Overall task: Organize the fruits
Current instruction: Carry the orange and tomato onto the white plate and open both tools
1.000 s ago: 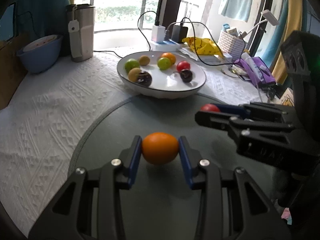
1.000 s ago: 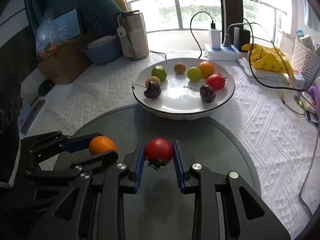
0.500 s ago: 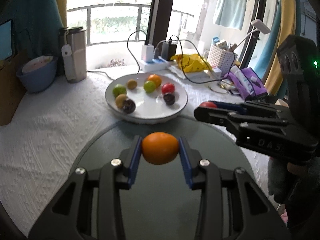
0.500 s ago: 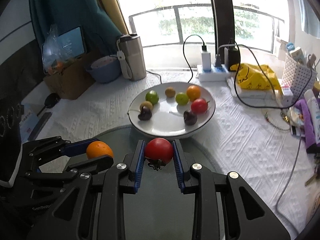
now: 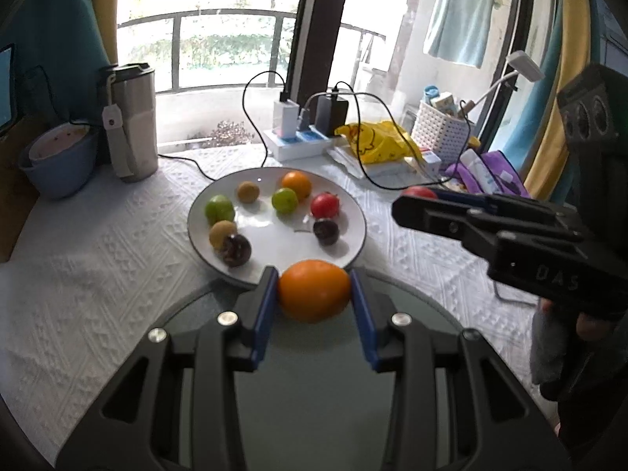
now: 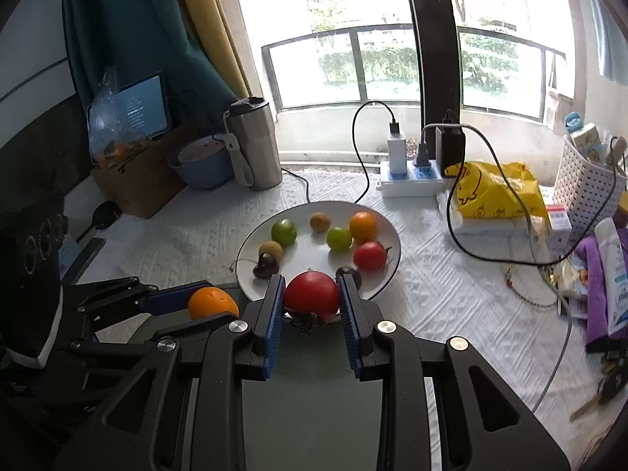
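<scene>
Both grippers have risen above the plate [image 5: 355, 231], jaws clenched on the orange [image 5: 314, 289] and tomato [image 6: 312, 296]; lower gently into bare gaps.

Sitting on the tablecloth [image 5: 98, 267], just behind the round mat [image 5: 314, 400]: the plate [image 5: 363, 231], holding eight small fruits. Standing behind it to the left: the tumbler [image 5: 131, 121], with the bowl [image 5: 59, 168] further left. Lying behind it to the right: the power strip [image 5: 298, 143], the bag [image 5: 373, 141], then the basket [image 5: 443, 133]. Hovering side by side over the mat's far edge: the left gripper [image 5: 314, 286] pinching the orange [image 5: 314, 294], the right gripper [image 6: 312, 298] pinching the tomato [image 6: 312, 294].
</scene>
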Available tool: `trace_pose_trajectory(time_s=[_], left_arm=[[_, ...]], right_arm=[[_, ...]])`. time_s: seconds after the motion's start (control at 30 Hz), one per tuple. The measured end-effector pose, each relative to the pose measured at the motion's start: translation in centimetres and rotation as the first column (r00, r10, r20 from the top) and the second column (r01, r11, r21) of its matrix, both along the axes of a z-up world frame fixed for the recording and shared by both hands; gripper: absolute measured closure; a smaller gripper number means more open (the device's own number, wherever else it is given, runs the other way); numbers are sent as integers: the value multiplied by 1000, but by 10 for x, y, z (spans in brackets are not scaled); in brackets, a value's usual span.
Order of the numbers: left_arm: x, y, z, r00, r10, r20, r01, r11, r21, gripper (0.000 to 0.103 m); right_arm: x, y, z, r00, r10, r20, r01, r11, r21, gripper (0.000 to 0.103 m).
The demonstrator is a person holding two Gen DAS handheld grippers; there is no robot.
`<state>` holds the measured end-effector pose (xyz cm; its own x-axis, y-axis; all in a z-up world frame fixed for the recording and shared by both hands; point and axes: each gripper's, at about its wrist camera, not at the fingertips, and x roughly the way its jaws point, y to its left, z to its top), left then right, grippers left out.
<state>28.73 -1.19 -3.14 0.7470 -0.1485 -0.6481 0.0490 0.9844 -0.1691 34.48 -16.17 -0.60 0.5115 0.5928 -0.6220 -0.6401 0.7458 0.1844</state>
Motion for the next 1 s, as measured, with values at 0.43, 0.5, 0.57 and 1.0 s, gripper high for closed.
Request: trace_pose_trajectory(time_s=[0.43, 0.5, 0.57, 1.0], left_arm=[[44, 5, -19, 999, 6, -40, -7, 1000, -24, 64], [49, 5, -22, 999, 9, -47, -10, 1000, -23, 64], [52, 7, -26, 998, 10, -57, -11, 1000, -23, 64], [52, 13, -24, 999, -20, -44, 18, 999, -36, 60]], right_arm=[[41, 7, -13, 999, 6, -35, -6, 1000, 7, 73], [46, 9, -17, 999, 6, -43, -6, 1000, 4, 73], [50, 13, -20, 999, 11, -50, -11, 1000, -4, 73], [64, 51, -39, 996, 43, -79, -48, 997, -59, 73]])
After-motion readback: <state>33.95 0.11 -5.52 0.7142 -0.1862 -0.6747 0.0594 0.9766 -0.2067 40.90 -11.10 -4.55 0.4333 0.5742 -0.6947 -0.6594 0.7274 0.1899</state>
